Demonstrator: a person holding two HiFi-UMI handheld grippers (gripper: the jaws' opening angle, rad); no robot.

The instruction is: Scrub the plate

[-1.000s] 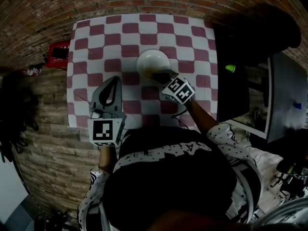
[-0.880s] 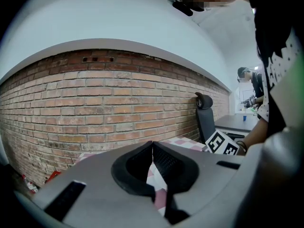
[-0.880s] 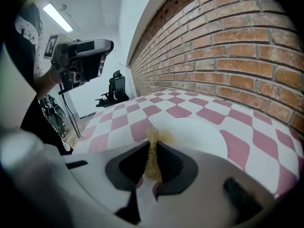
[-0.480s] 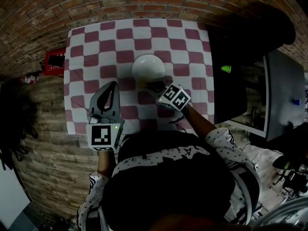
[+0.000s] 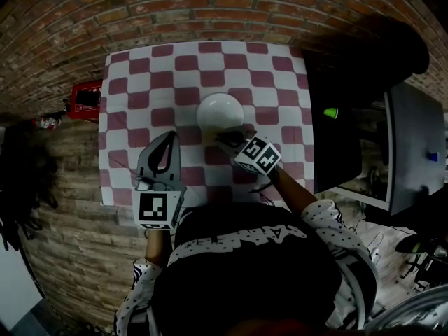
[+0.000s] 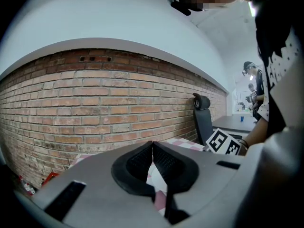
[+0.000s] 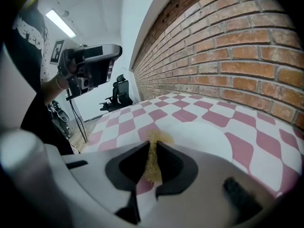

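Checked cloth, plate seemingly touching jaws' sponge

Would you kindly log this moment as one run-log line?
right gripper: shut on sponge at plate rim; left gripper: shut, empty, off plate

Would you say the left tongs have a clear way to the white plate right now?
Probably yes: only bare checkered cloth lies between the left tongs and the plate. The right tongs, shut on a yellow sponge, sit at its near edge.
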